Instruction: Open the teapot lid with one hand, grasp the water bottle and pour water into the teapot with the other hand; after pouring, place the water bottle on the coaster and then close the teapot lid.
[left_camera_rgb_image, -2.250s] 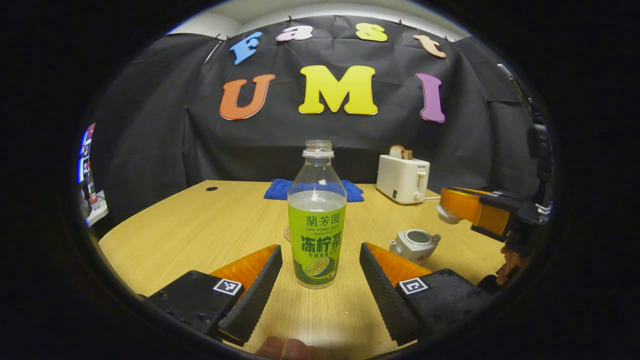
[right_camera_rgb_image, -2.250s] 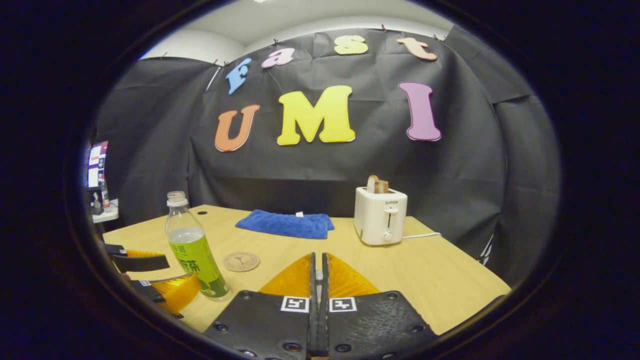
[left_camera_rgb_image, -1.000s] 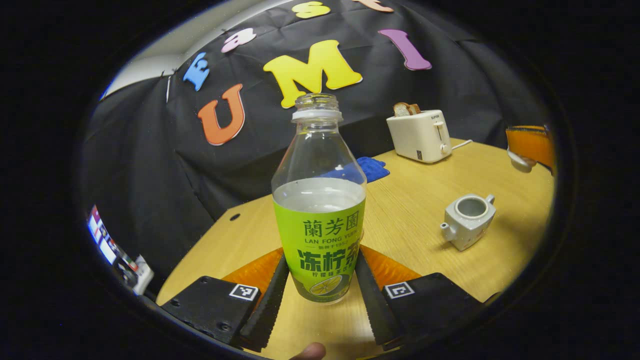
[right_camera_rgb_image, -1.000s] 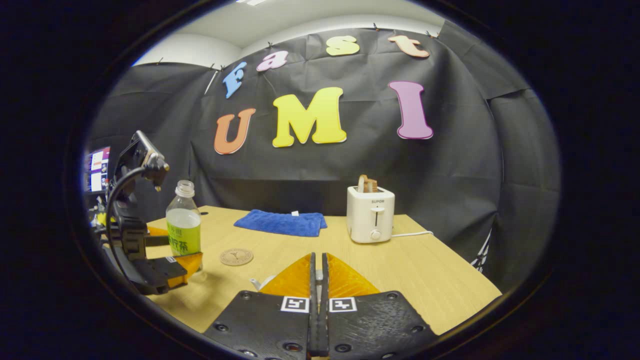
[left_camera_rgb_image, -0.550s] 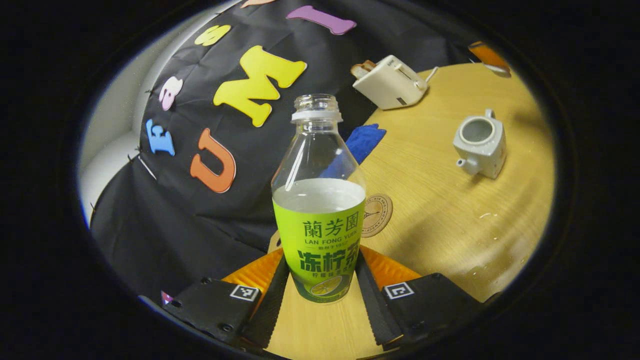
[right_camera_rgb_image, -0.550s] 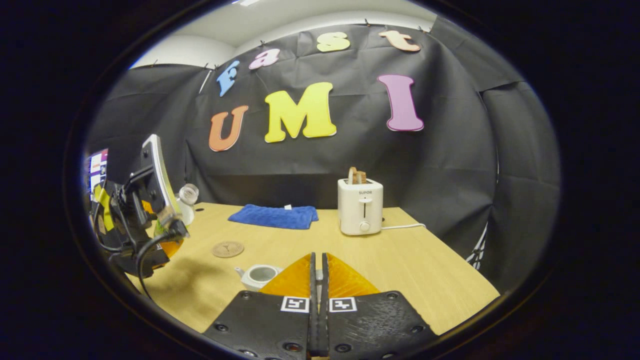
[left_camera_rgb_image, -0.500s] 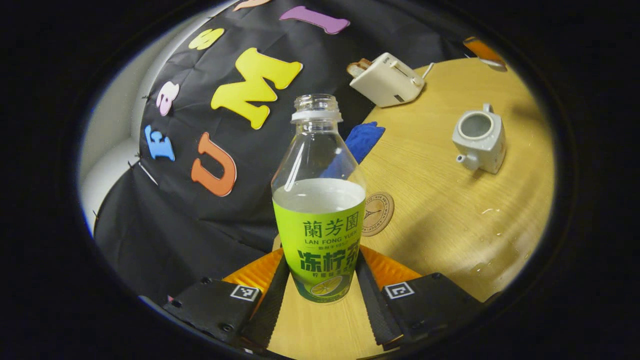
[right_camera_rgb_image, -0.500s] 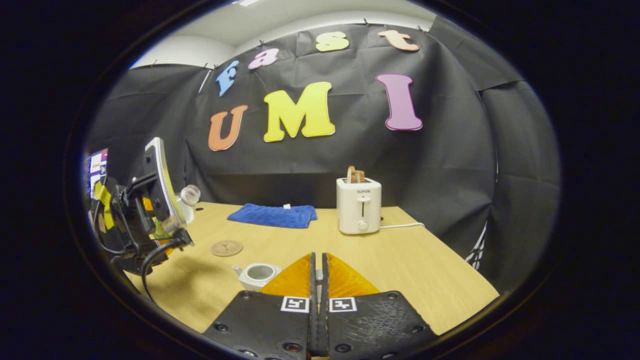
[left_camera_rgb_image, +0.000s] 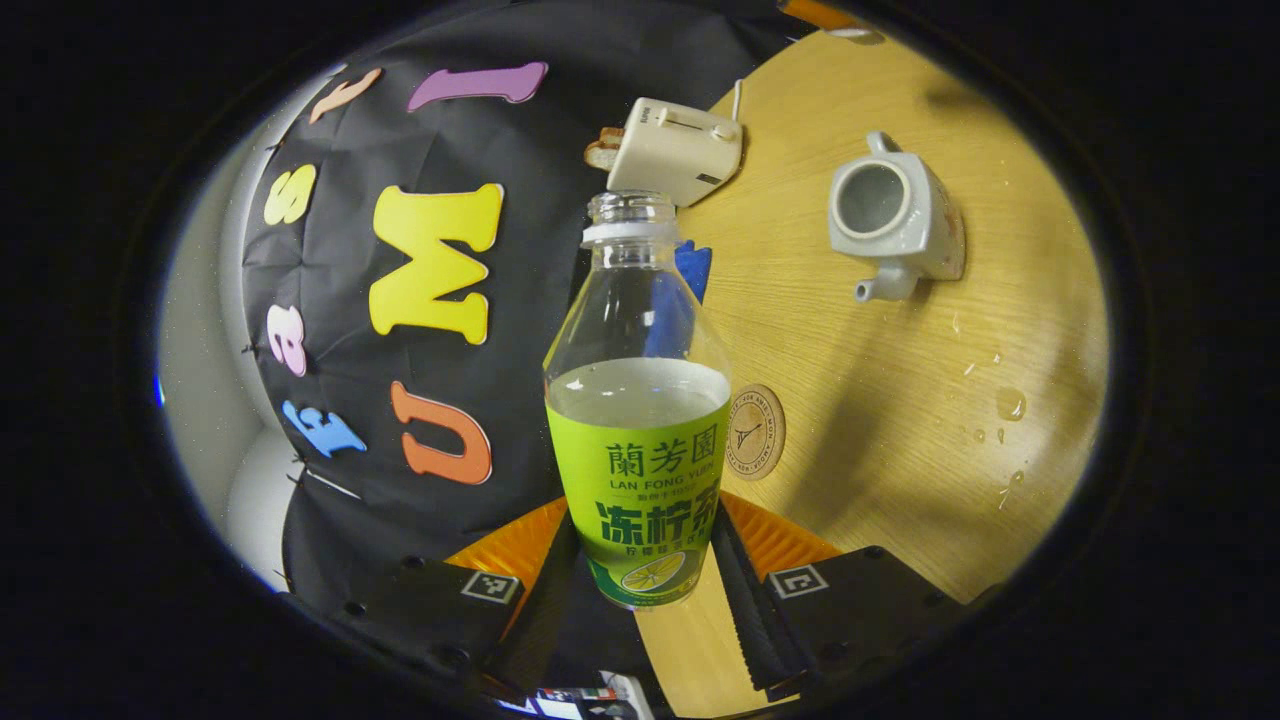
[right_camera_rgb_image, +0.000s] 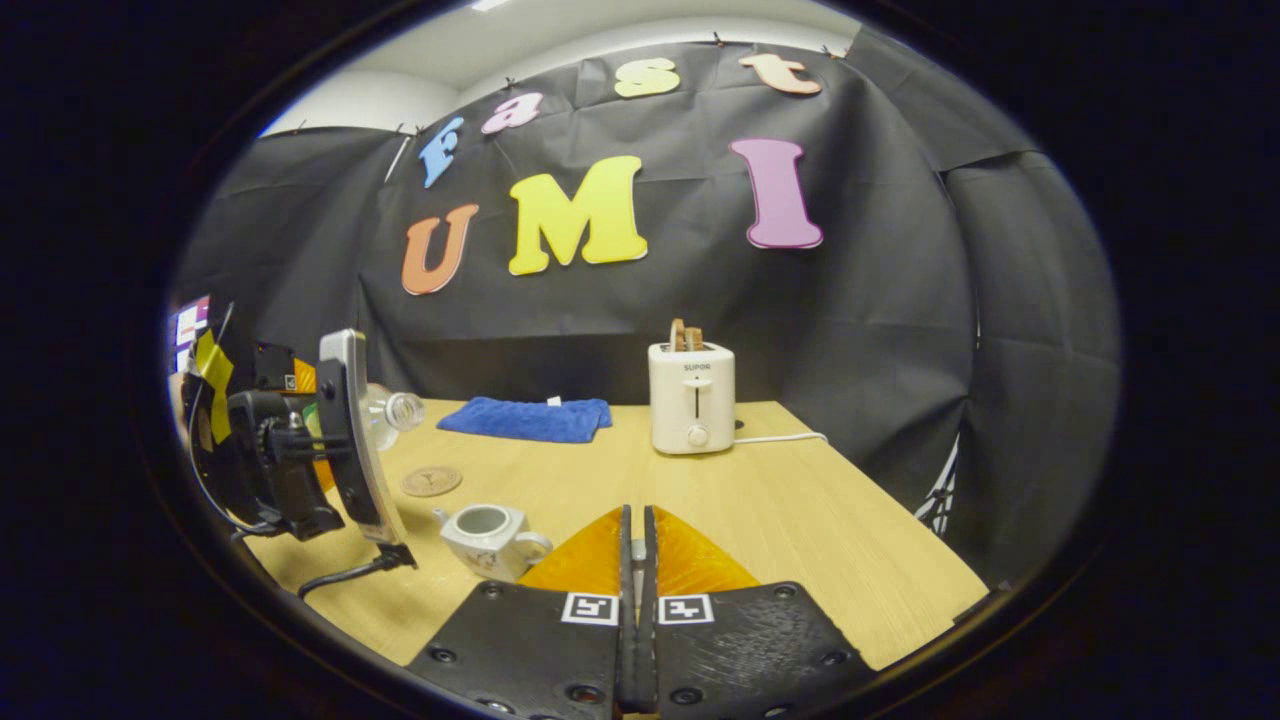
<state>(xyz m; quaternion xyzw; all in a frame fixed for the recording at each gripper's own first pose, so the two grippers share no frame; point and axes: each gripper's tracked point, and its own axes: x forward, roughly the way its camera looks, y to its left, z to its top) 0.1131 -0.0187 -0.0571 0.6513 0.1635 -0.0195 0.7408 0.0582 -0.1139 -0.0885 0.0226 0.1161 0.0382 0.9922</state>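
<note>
A clear water bottle with a green label, uncapped and about half full, sits between the fingers of my left gripper, which is shut on its lower part. In the right gripper view the bottle hangs tipped almost flat in the left gripper, its mouth pointing toward the white teapot. The teapot stands open on the table. A round coaster lies between bottle and teapot. My right gripper is shut on the teapot lid, a pale sliver between its fingers.
A white toaster holding bread stands at the back of the wooden table, its cord trailing right. A folded blue cloth lies to its left. Water drops dot the table near the teapot.
My left gripper closed on the bottle, lifted it and has tipped it steadily sideways toward the teapot. The right gripper stays shut, holding the lid, and has drifted slightly.
</note>
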